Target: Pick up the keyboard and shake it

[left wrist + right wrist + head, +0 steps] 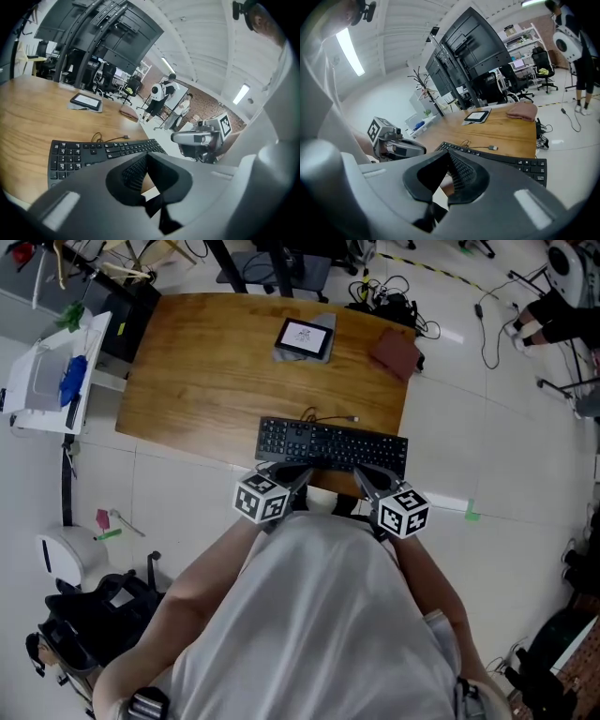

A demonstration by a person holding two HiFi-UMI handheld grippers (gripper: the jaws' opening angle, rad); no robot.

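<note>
A black keyboard (332,444) lies flat along the near edge of the wooden table (206,381), its cable (328,417) curling behind it. My left gripper (295,474) is at the keyboard's near left edge and my right gripper (366,478) at its near right edge. Both are shut and hold nothing. In the left gripper view the closed jaws (146,158) point down over the keyboard (93,154). In the right gripper view the closed tips (449,154) hang in front of the keyboard (511,161). Whether either tip touches the keyboard I cannot tell.
A tablet (304,337) on a grey cloth and a brown pouch (395,351) lie at the table's far side. A white cart (47,381) stands to the left. Cables (394,301) and chairs crowd the floor beyond. People stand in the background (161,96).
</note>
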